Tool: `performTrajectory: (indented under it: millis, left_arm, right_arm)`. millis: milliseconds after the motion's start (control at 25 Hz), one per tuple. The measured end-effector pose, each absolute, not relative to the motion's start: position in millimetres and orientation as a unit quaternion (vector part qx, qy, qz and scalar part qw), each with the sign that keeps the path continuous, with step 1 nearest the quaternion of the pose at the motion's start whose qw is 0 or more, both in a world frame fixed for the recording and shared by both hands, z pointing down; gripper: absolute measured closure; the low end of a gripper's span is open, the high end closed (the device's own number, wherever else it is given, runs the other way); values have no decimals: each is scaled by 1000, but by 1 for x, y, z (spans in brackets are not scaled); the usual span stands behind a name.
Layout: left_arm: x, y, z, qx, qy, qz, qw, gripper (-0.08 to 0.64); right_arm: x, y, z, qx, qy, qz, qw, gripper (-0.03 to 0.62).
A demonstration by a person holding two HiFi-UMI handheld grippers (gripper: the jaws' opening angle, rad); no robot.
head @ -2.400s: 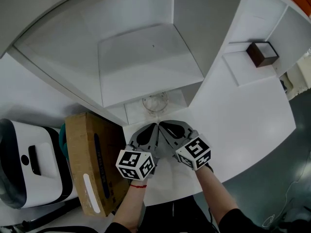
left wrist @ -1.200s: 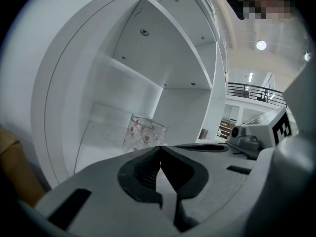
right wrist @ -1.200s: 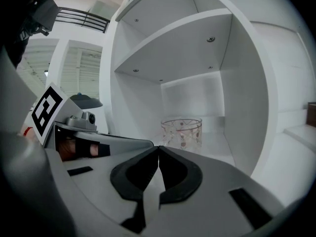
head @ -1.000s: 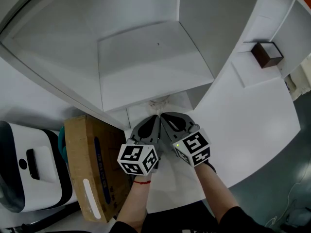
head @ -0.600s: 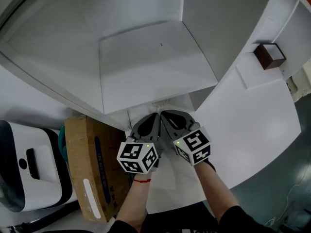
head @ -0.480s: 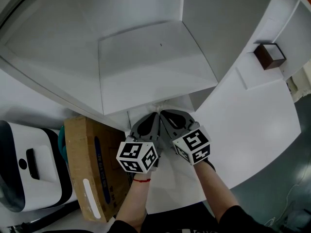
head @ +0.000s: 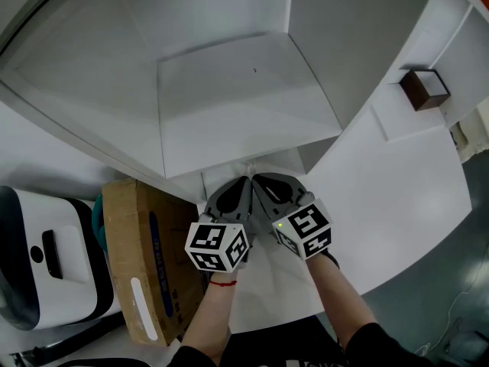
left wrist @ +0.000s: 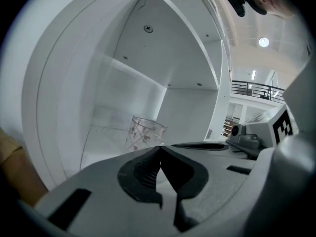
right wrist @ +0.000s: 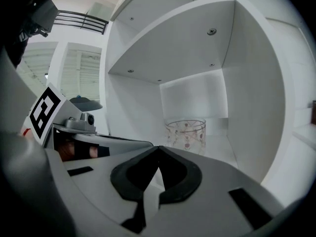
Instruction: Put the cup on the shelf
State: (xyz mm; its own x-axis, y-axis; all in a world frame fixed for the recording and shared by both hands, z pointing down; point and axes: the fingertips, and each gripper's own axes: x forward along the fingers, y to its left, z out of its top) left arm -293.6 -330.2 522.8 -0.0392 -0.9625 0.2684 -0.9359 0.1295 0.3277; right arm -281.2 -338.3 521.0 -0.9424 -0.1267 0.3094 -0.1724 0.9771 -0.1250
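well, the cup [right wrist: 185, 132] stands on the shelf [right wrist: 192, 100] beyond left claw [left wrist: 160, 149] and right claw [right wrist: 158, 148], both closed.

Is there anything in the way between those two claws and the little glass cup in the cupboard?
Nothing visible. The cup stands alone on the shelf floor, ahead of the left gripper and right gripper. Only bare white shelf lies between. Both grippers' jaws are closed and empty.
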Motion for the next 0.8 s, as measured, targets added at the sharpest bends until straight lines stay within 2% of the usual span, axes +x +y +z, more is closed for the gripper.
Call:
performTrajectory:
  millis: [800]
  left_arm:
    - [-254, -251, 435, 684, -700, -38, 198, 552]
  right_arm:
    - [-243, -254, 424, 30, -988, 87, 128, 589]
